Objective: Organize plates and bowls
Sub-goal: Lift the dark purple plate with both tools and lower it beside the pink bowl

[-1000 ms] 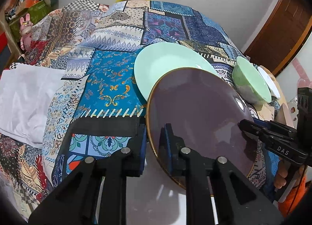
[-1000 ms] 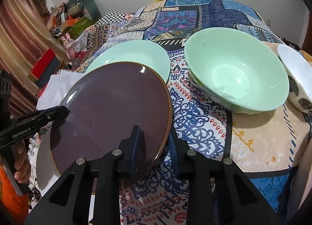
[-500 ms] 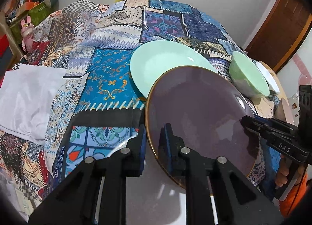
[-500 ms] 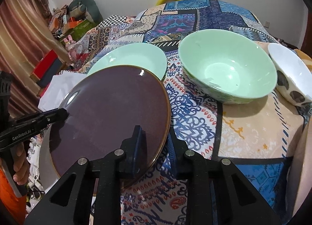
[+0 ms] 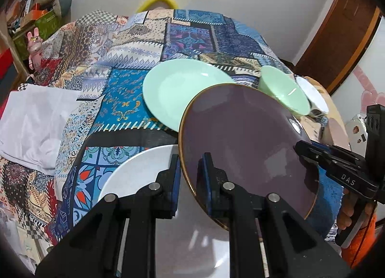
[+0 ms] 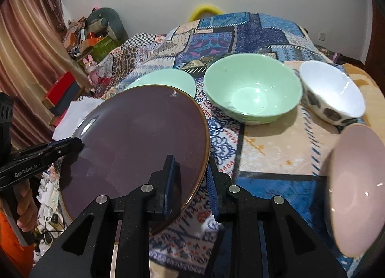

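Note:
A dark purple plate [image 5: 243, 143] with a gold rim is held in the air between both grippers; it also shows in the right wrist view [image 6: 139, 148]. My left gripper [image 5: 189, 174] is shut on its left edge. My right gripper [image 6: 191, 176] is shut on its right edge. A white plate [image 5: 137, 176] lies under it on the patterned bedspread. A mint green plate [image 5: 178, 90] lies beyond, a mint green bowl [image 6: 252, 92] and a white spotted bowl [image 6: 332, 95] stand to the right, and a pink bowl [image 6: 356, 208] is near right.
The patchwork bedspread [image 5: 120, 99] covers the whole surface. A white cloth [image 5: 33, 119] lies at the left edge. Clutter, boxes and a curtain [image 6: 28, 61] stand to the left of the bed. A wooden door [image 5: 336, 37] is at the right.
Both grippers have lifted the purple plate up and back towards me. The white plate beneath it and the pink bowl at the right have come into view.

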{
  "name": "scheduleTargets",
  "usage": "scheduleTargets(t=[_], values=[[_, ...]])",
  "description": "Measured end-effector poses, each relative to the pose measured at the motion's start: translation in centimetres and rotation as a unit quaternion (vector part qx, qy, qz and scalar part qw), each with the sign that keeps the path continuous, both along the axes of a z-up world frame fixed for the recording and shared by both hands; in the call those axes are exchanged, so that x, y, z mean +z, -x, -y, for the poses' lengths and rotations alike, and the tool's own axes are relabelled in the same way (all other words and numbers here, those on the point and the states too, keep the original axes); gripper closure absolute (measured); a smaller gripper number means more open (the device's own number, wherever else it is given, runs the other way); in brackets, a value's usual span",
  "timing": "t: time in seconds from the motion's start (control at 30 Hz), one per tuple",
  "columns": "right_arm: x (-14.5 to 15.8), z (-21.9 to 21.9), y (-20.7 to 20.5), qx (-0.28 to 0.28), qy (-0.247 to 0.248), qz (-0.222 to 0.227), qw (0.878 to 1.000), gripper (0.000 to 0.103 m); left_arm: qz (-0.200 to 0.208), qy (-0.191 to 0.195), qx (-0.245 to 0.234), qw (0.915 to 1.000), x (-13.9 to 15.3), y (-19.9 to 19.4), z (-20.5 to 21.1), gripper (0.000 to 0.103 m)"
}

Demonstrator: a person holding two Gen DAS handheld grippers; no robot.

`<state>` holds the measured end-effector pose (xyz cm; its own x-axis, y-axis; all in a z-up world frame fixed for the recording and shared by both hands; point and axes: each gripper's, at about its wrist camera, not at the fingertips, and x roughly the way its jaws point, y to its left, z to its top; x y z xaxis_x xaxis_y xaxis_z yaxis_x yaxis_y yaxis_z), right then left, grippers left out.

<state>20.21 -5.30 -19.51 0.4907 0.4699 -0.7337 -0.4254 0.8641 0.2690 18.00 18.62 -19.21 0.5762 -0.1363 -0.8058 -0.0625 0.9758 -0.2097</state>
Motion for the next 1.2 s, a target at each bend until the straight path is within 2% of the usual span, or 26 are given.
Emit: scheduleTargets(t=[0.3,0.53,0.87,1.2], values=[[1.9,2.6,2.7,-0.011,-0.004,0.022,1.0,0.08,0.019,-0.007,-0.013,0.9997,3.0,2.6,3.1,0.086],[2.1,4.9,4.4,-0.018,-0.008,0.028,0.999,0.081,0.022,-0.008,-0.025,0.9994,4.3,4.6,5.9,0.086],[1.0,8.0,5.8,-0.023,-0.007,0.02,0.999,0.081,0.001,-0.007,-0.028,0.9996,3.6,6.1,9.5,0.086],[-1.0,10.3,6.1,-0.035,-0.009,-0.001,0.999,0.081,-0.019,-0.007,-0.038,0.9991,2.0,6.0,12.4,0.086]])
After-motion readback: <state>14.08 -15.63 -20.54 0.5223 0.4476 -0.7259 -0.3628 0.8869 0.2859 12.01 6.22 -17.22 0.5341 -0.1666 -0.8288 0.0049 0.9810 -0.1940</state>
